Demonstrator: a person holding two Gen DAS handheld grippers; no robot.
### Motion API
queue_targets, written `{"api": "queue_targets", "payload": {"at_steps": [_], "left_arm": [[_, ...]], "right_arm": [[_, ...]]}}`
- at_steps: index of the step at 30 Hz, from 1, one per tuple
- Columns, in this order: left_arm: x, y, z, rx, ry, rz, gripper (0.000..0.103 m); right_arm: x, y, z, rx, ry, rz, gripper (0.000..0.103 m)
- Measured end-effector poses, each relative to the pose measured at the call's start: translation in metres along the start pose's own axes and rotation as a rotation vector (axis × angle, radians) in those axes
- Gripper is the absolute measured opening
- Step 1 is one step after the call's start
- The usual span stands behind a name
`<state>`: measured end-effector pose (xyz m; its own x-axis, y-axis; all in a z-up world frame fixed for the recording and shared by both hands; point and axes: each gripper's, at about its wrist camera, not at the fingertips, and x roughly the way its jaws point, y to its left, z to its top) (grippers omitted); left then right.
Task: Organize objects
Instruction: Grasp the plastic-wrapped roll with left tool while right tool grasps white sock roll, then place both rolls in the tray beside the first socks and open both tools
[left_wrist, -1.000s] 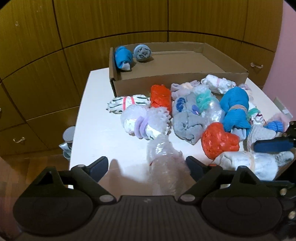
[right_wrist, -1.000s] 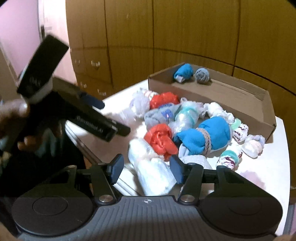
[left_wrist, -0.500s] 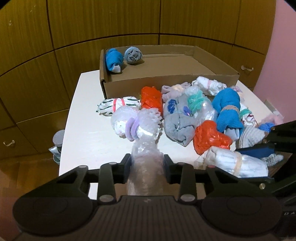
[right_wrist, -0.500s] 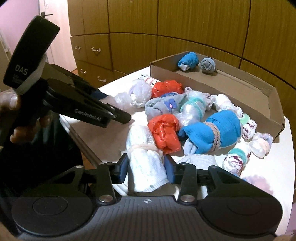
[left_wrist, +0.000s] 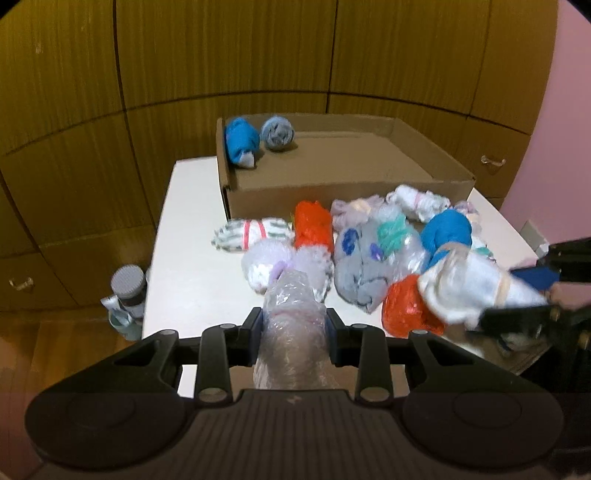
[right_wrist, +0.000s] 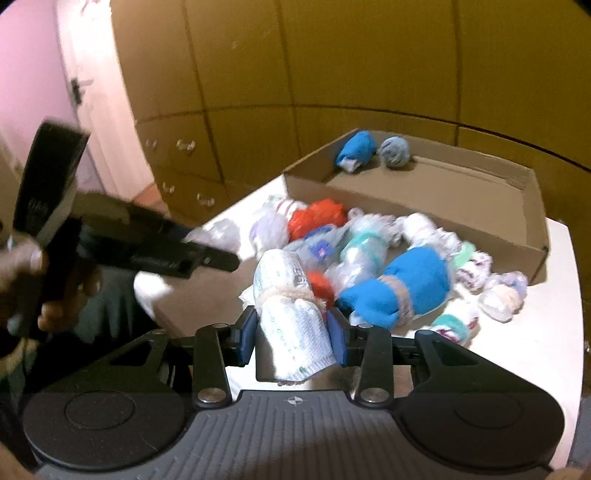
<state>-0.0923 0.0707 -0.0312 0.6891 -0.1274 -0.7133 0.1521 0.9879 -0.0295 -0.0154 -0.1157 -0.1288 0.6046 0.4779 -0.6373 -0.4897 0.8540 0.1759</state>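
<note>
Left wrist view: a white counter (left_wrist: 192, 266) is seen before brown wooden cupboards, with a shallow cardboard box (left_wrist: 343, 173) set at its far side. Two rolled bundles, one blue (left_wrist: 240, 142) and one grey (left_wrist: 277, 133), are lodged in the box's far left corner; the rest of its floor is bare. A loose pile of soft rolled bundles (left_wrist: 369, 251) in cloth and crinkled plastic, orange, blue, grey and white, is spread on the counter just in front of the box.

The box lies ahead of and beyond both grippers, past the pile, so each load would have to be carried forward over it. Neither hand can be judged clearly nearer.

A clear, crinkled plastic-wrapped roll (left_wrist: 293, 332) is clamped in the left gripper (left_wrist: 293, 332), the jaws closed on its sides, its long axis running forward along the fingers.

In the right wrist view, a white knitted roll (right_wrist: 291, 332), tied round its middle with a pale band, is pinched in the right gripper (right_wrist: 291, 332); its long axis likewise points forward, tilted upward, clear of the counter.
</note>
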Motion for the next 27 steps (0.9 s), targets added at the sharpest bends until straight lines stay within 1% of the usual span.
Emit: {"api": "queue_targets", "payload": {"at_steps": [4,7,12,15,17,20,22,23,25,27], "left_arm": [[-0.002,0.004,0.008,-0.02,-0.006,-0.005,0.031],[-0.006,0.005,0.023,-0.019,-0.028,-0.014,0.031],[-0.011,0.0,0.074,0.016,-0.108,-0.02,0.031],[-0.006,-0.005,0.103,0.036,-0.137,-0.015,0.031],[0.002,-0.009,0.124,0.036,-0.141,-0.035,0.031],[0.017,-0.017,0.151,0.054,-0.146,-0.043,0.031],[0.032,-0.02,0.17,0.04,-0.132,-0.072,0.031],[0.041,-0.023,0.179,0.041,-0.126,-0.083,0.031],[0.063,-0.028,0.194,0.055,-0.118,-0.069,0.031],[0.088,-0.03,0.206,0.053,-0.089,-0.089,0.031]], "right_arm": [[-0.012,-0.023,0.009,0.09,-0.048,0.009,0.047],[-0.021,-0.037,0.019,0.123,-0.077,0.0,0.047],[-0.036,-0.064,0.052,0.152,-0.125,-0.048,0.047],[-0.041,-0.08,0.077,0.156,-0.154,-0.083,0.047],[-0.041,-0.091,0.092,0.164,-0.167,-0.096,0.047],[-0.037,-0.104,0.113,0.166,-0.174,-0.124,0.047],[-0.031,-0.112,0.124,0.17,-0.173,-0.13,0.047],[-0.026,-0.116,0.131,0.174,-0.172,-0.133,0.047],[-0.015,-0.124,0.141,0.182,-0.166,-0.138,0.047],[-0.001,-0.134,0.151,0.197,-0.156,-0.144,0.047]]}}
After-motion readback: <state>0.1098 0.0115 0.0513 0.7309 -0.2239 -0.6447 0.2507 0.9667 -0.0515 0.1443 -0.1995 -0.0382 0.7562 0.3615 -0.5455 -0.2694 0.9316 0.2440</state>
